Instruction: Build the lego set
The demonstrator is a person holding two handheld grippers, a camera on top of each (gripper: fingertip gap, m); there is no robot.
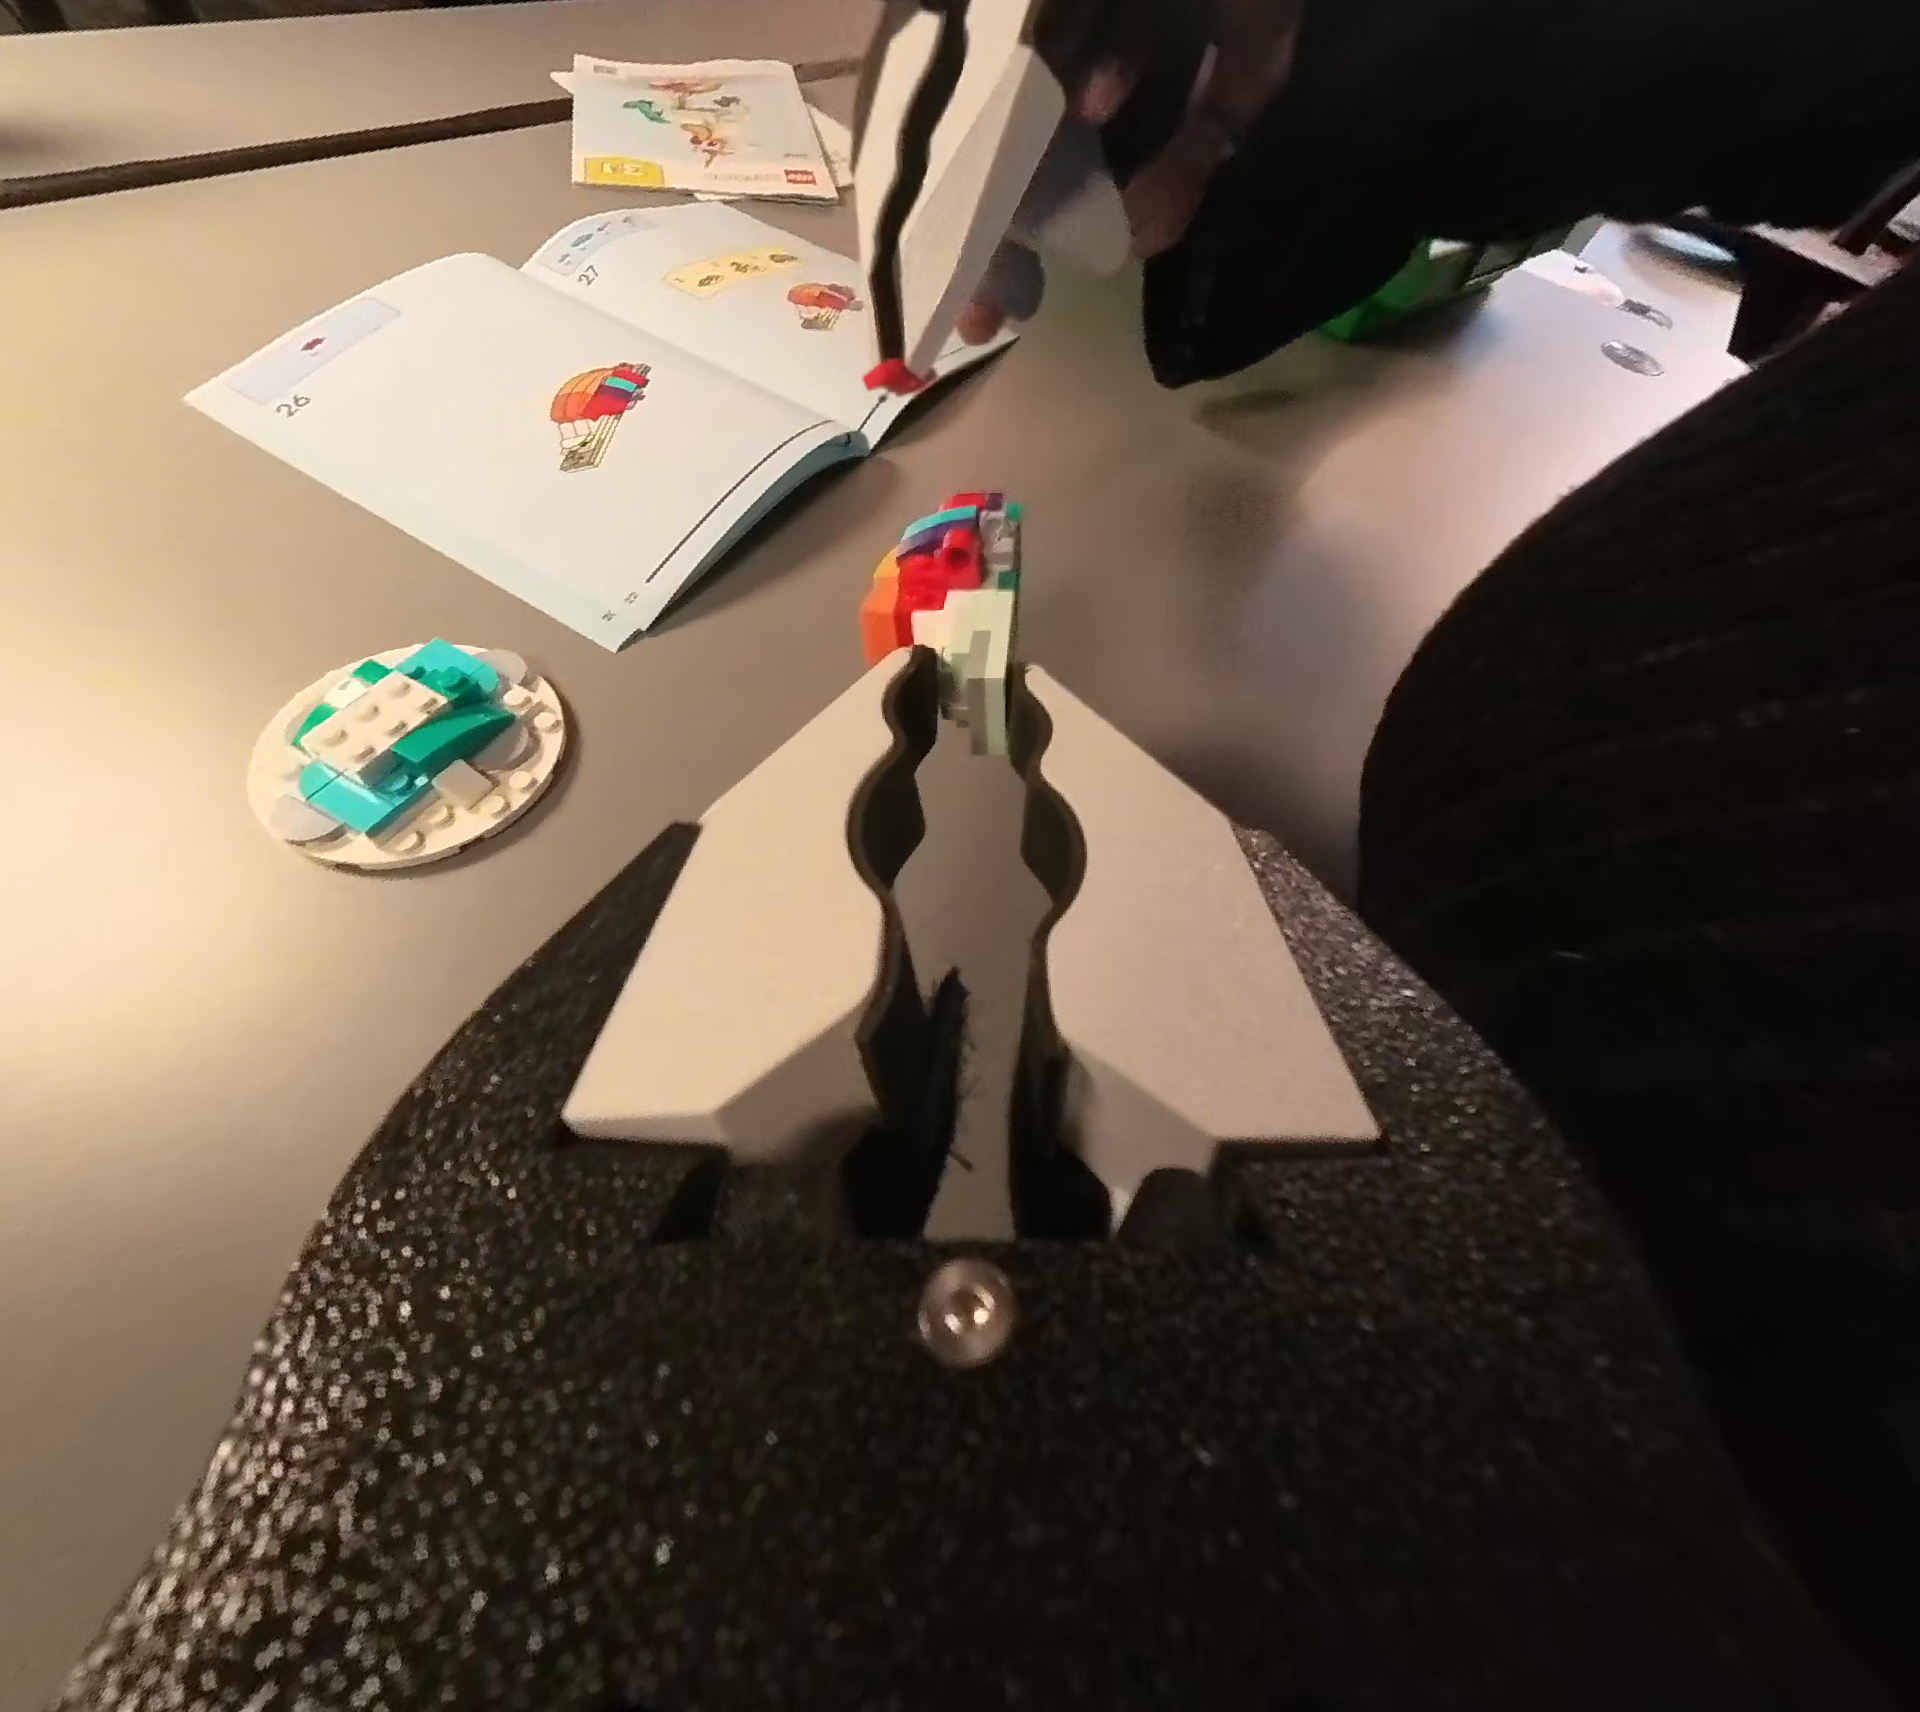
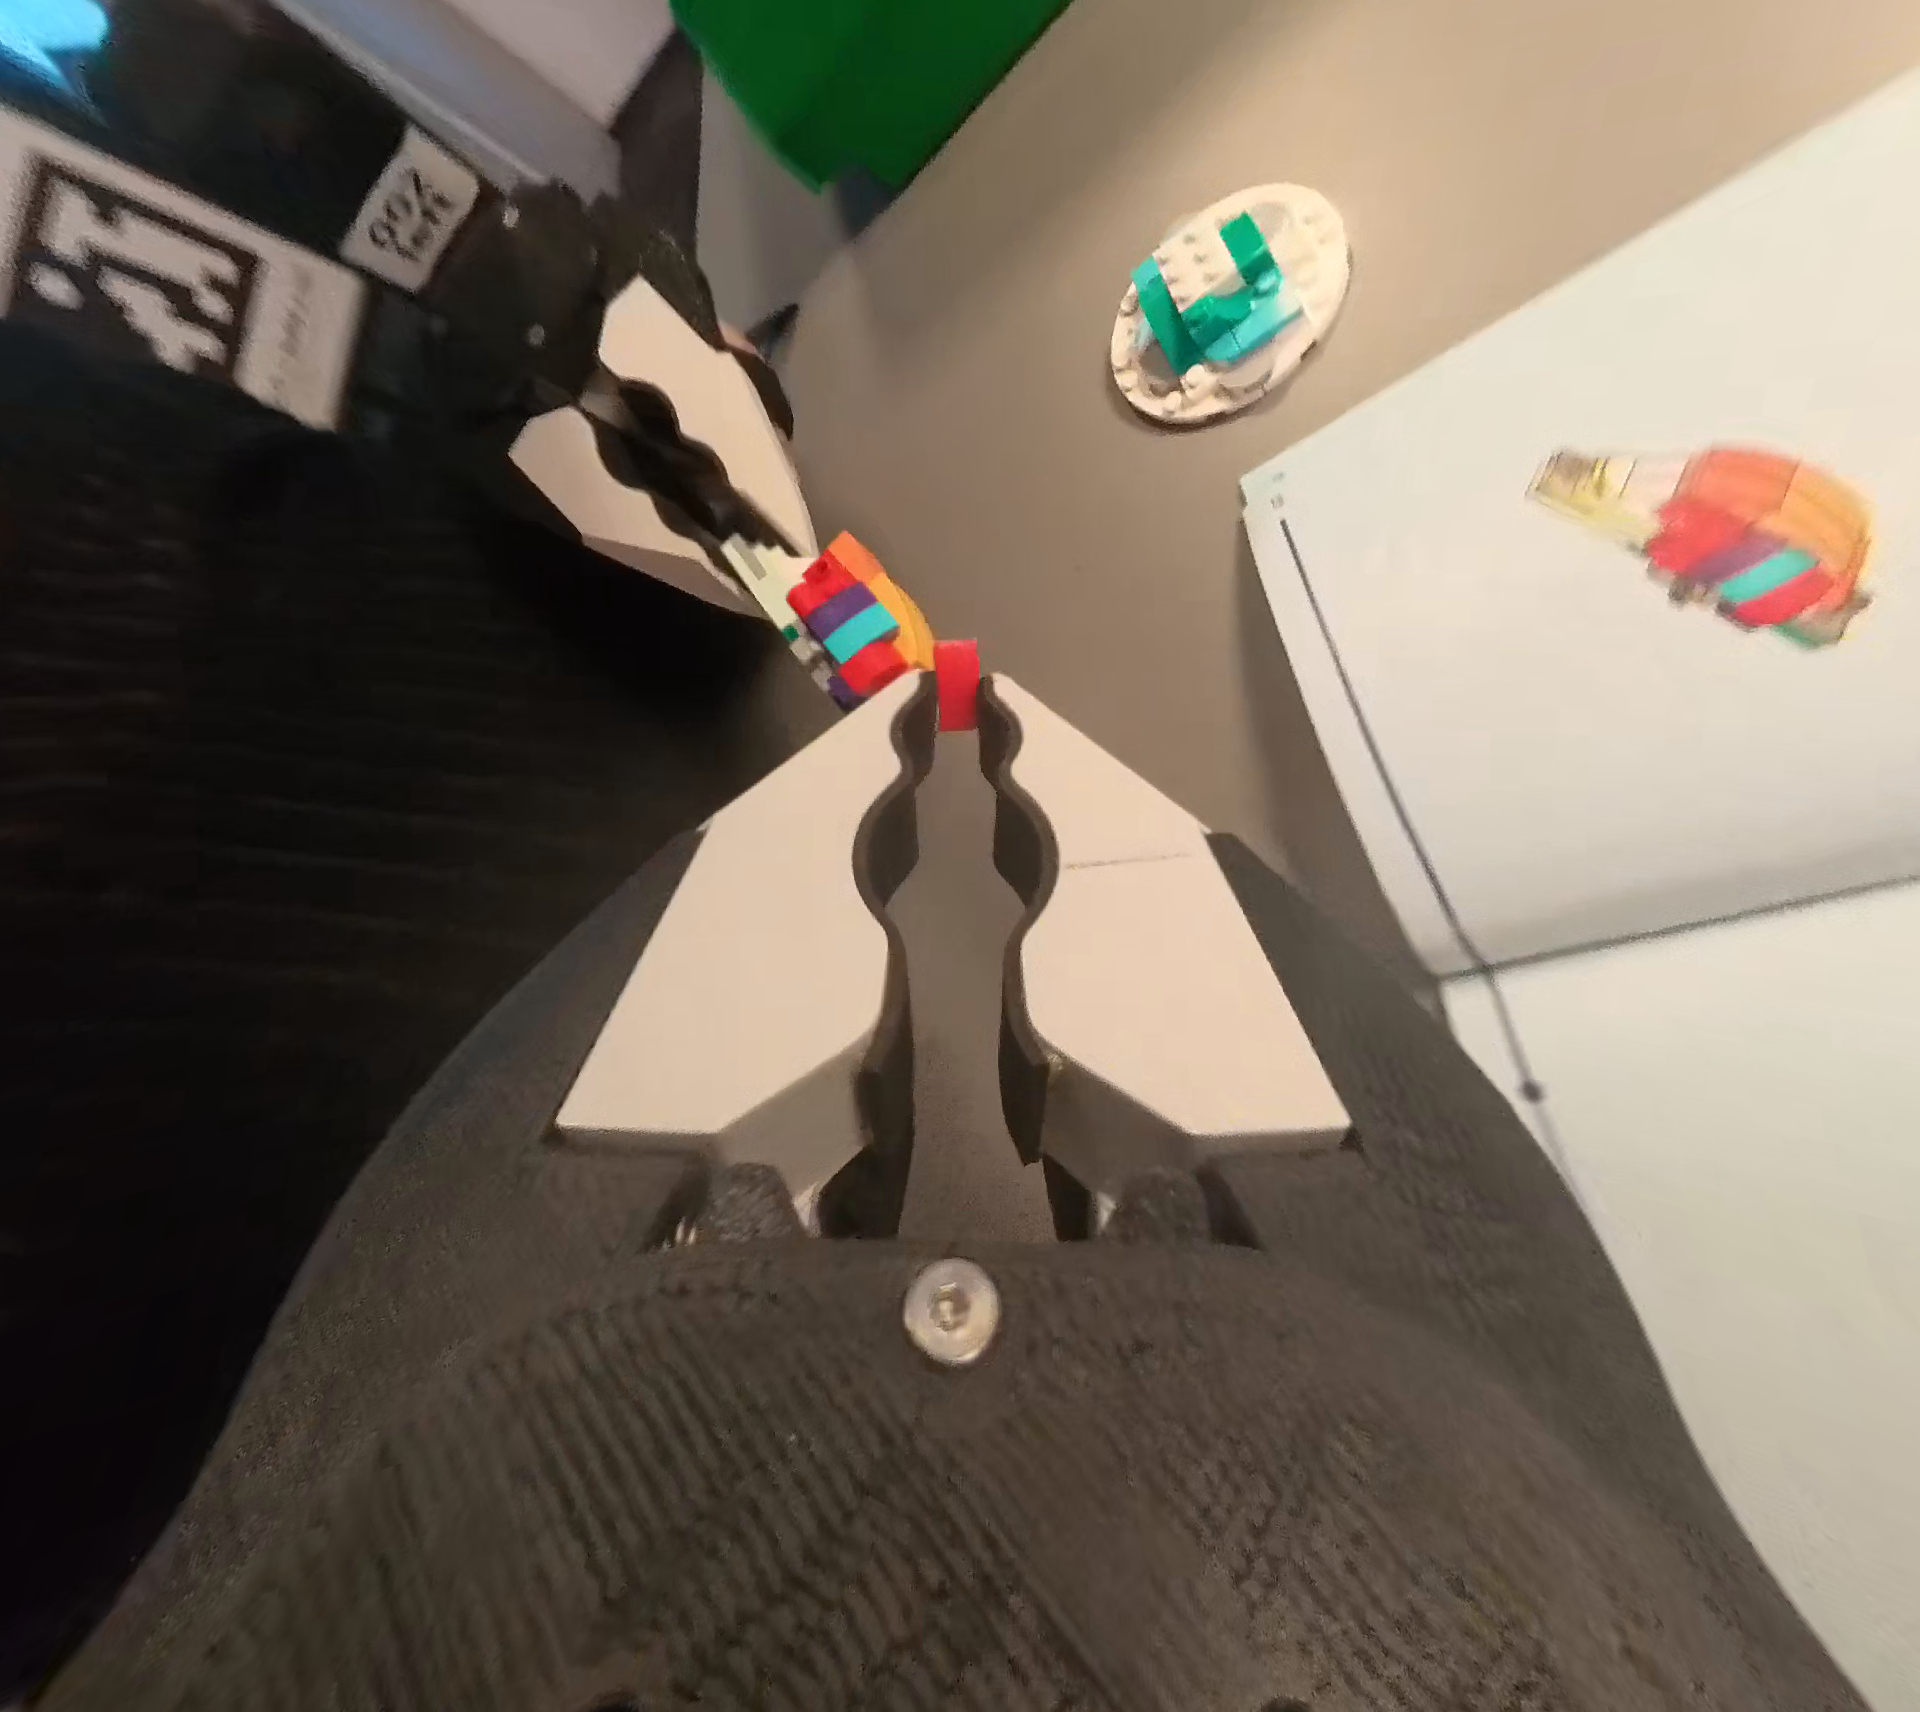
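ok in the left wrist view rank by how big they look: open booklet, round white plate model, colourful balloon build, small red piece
1. open booklet
2. round white plate model
3. colourful balloon build, though nearer the camera
4. small red piece

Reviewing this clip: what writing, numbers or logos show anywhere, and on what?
I do not quote writing; these bear it:
Open instruction booklet: page numbers, readable.
Closed leaflet behind it: logo and number panel, small.
Marker tag by the left hand-held gripper: coded pattern, blurred small print.
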